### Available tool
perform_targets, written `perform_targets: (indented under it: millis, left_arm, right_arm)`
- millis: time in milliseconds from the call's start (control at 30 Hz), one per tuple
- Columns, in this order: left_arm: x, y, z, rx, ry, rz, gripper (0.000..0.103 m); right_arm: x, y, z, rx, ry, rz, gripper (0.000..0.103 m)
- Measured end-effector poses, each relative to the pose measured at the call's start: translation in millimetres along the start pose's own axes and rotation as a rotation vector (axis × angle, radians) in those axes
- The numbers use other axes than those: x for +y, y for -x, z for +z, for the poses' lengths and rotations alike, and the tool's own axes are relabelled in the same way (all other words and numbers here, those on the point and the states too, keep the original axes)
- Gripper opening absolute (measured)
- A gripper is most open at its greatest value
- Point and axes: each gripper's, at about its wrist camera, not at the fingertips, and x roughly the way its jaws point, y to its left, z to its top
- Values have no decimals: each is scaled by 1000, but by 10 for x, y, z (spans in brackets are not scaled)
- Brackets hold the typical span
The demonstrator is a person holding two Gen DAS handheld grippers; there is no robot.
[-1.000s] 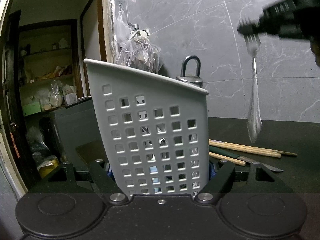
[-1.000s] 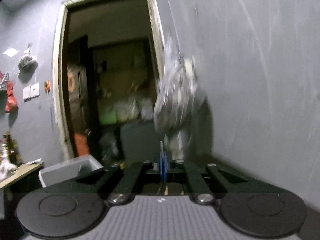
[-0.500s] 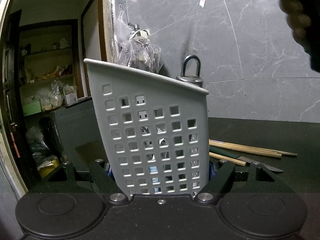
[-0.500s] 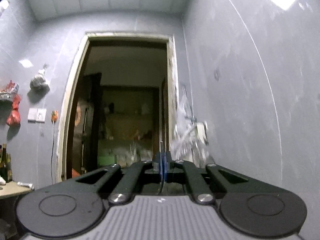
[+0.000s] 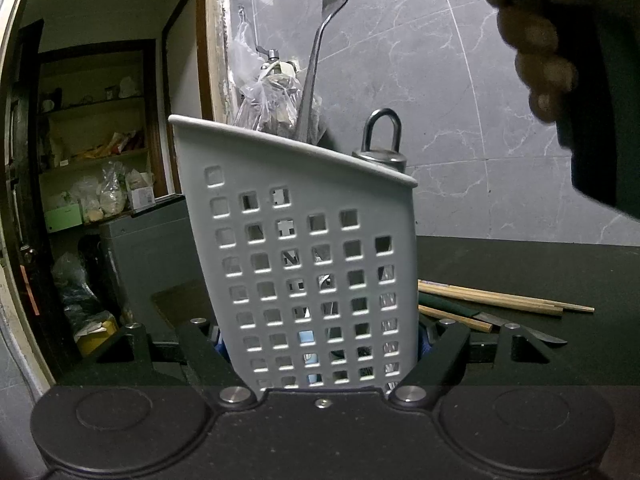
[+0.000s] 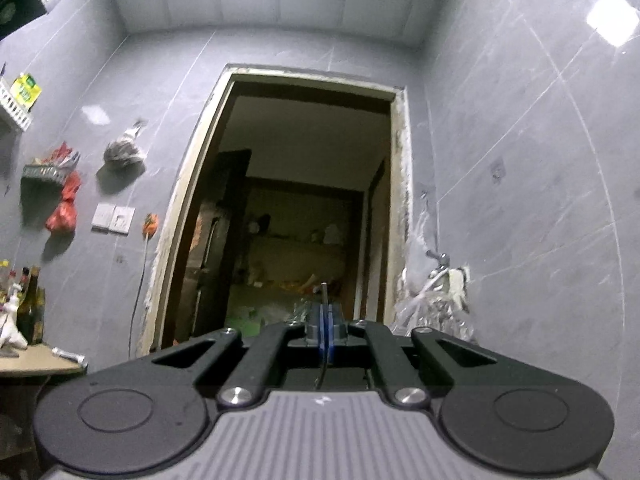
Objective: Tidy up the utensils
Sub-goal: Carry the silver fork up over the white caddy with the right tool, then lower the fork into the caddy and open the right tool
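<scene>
One holder [image 5: 304, 264], one fork [image 5: 320, 52], one knife [image 5: 520, 326], roughly three chopsticks [image 5: 500, 300].

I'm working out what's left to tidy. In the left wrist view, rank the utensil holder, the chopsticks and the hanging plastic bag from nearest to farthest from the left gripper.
1. Grey utensil holder: clamped between the left gripper fingers.
2. Chopsticks: lying on the dark counter, right of the holder.
3. Plastic bag: hanging on the wall behind the holder, farthest.

A pale grey perforated caddy [image 5: 304, 248] with a slanted rim stands upright on the dark tabletop [image 5: 520, 272], a steel fork [image 5: 320, 52] slants handle-down into it with tines up, while wooden chopsticks [image 5: 500, 300] and a knife [image 5: 516, 326] lie flat just beside it.
</scene>
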Motion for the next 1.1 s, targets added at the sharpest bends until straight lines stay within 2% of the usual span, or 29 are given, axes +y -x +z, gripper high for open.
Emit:
perform_targets:
  millis: [233, 833, 1100]
  left_arm:
    - [-4, -9, -4, 1, -3, 1, 79]
    - [-3, -6, -4, 0, -2, 0, 79]
    - [-3, -6, -4, 0, -2, 0, 79]
  right_arm:
    - [142, -18, -165, 64, 46, 50, 3]
    - [254, -31, -351, 131, 68, 87, 3]
    - [313, -52, -485, 188, 75, 118, 3]
